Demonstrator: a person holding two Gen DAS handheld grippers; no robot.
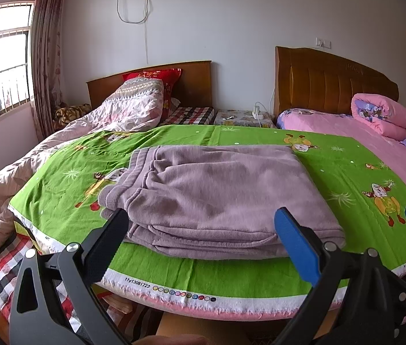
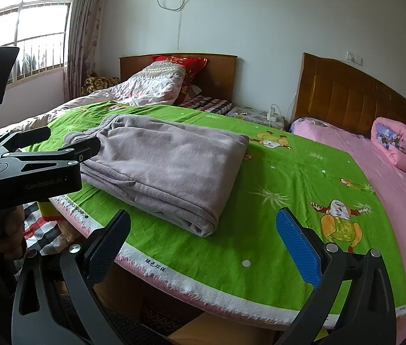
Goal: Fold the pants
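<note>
The pants (image 1: 220, 195), a mauve fleece pair with ribbed cuffs and a ribbed waistband, lie folded into a thick flat bundle on the green cartoon-printed sheet (image 1: 260, 273) that covers the bed, close to its near edge. The cloth looks soft, light and limp, so in all likelihood it will sag and slide apart if it is lifted by one layer only; a hold should probably take all the layers together, at the stacked edges on the near side or at the two near corners, and the fuzzy surface should give good friction to the pads. In the left wrist view the long axis of the bundle runs roughly from left to right, with the waistband and the cuffs at the left end and the smooth fold at the right end. The left tool (image 1: 203, 230) stands wide apart, with the near edge of the bundle between its fingers, and it grips nothing. The right tool (image 2: 203, 235) is also spread apart, above the bare sheet near the right corner of the bundle, and it touches nothing.
</note>
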